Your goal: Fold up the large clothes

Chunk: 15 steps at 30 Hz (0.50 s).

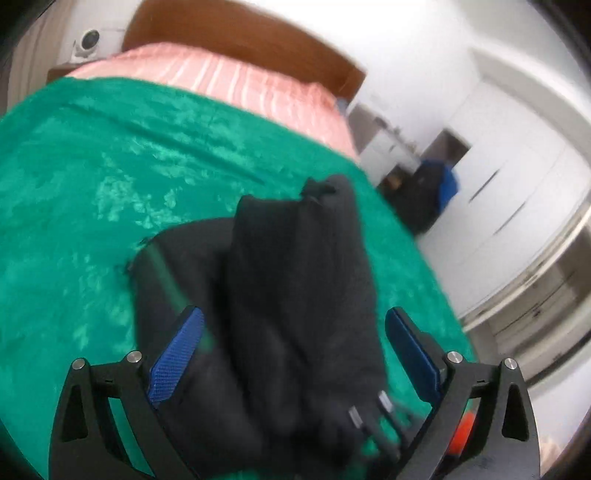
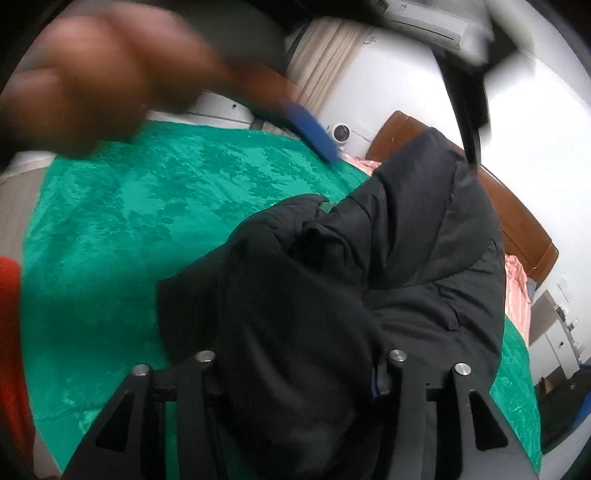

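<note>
Left tool wide open; right tool part-spread, fingertips hidden

Wide open green bedspread to the left of the black garment, flat and bare up to the pink bedding. Blocked at the head by the wooden headboard. Bounded on the right by the bed's edge, with white cupboards beyond. In the right wrist view, crowded above the spread by a blurred hand, probably carrying the left gripper.
</note>
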{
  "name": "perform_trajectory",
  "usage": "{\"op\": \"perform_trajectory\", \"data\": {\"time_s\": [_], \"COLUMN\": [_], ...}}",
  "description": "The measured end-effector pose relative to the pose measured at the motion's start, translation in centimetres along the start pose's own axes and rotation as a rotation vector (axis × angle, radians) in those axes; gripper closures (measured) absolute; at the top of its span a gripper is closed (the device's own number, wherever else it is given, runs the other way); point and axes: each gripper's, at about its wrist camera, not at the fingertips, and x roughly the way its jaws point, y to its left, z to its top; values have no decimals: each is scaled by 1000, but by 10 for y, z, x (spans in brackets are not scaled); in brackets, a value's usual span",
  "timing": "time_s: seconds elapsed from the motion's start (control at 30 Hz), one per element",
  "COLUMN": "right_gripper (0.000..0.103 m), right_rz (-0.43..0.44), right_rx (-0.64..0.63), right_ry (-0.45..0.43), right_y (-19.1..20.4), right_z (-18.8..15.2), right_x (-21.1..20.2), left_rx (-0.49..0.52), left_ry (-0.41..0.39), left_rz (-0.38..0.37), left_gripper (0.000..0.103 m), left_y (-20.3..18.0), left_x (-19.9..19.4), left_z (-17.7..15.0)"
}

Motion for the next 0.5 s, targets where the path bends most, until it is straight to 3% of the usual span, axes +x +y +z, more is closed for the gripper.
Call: {"op": "perform_trajectory", "data": {"time_s": [0.03, 0.07, 0.1, 0.17, 0.23, 0.33, 0.4, 0.5], "right_gripper": [44, 43, 43, 43, 44, 44, 44, 48], "right_rz": [30, 59, 90, 200, 254, 202, 203, 272], "right_rx": [11, 26, 50, 185, 353, 483, 485, 380], "right_ry": [-11, -22, -35, -72, -107, -138, -125, -122], "right_y": [0, -3, -6, -30, -65, -108, -122, -96], "right_z": [0, -3, -5, -10, -9, 8, 28, 55], "right_x": [-6, -16, -26, -53, -69, -67, -50, -10], "left_rx": [-8, -22, -54, -124, -101, -122, -131, -139], "left_ry": [11, 24, 54, 68, 57, 62, 67, 80], "left_rz": [32, 49, 29, -14, 18, 50, 62, 79], "left_gripper": [11, 42, 59, 73, 76, 77, 77, 76], "left_y": [1, 4, 11, 27, 34, 59, 71, 83], "left_x": [11, 18, 28, 33, 27, 26, 26, 30], "left_z": [7, 12, 15, 21, 20, 14, 13, 9]}}
